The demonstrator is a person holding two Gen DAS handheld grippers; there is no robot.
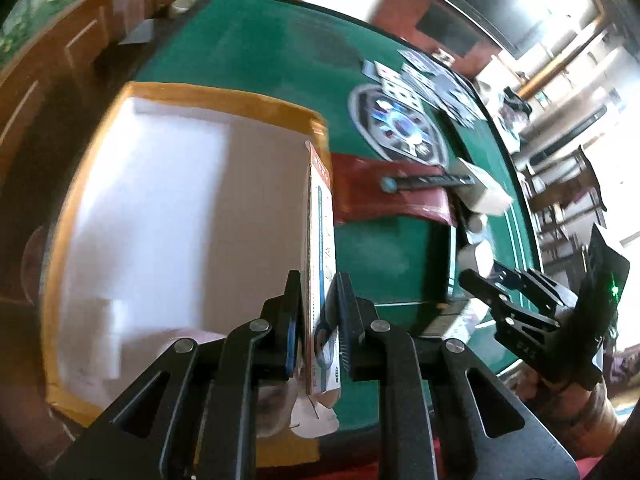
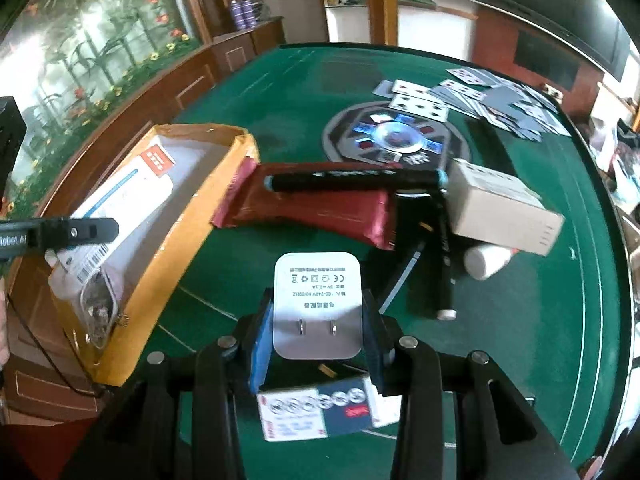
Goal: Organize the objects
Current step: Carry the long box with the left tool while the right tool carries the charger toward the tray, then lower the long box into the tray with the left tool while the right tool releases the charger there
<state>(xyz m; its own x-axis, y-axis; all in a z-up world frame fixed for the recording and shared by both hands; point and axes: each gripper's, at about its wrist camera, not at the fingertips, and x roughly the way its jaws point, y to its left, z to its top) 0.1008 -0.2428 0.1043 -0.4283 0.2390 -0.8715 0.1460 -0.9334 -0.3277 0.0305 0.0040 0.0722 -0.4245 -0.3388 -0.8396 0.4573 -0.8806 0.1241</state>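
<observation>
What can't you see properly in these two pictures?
- Flat packet in the left gripper: left wrist view shows it edge-on, so its front cannot be read.
- Small box on the green table: right wrist view, partly hidden under the right gripper and white charger.
- Playing cards: both views, too blurred to tell apart.
- Cardboard box: left wrist view, near corner covered by the jaws.

Green felt table point(image 2: 248, 92), yellow-rimmed box point(image 2: 160, 280) lined white, dark red wrapper point(image 2: 320, 208) — white charger point(image 2: 318, 300), grey print.
</observation>
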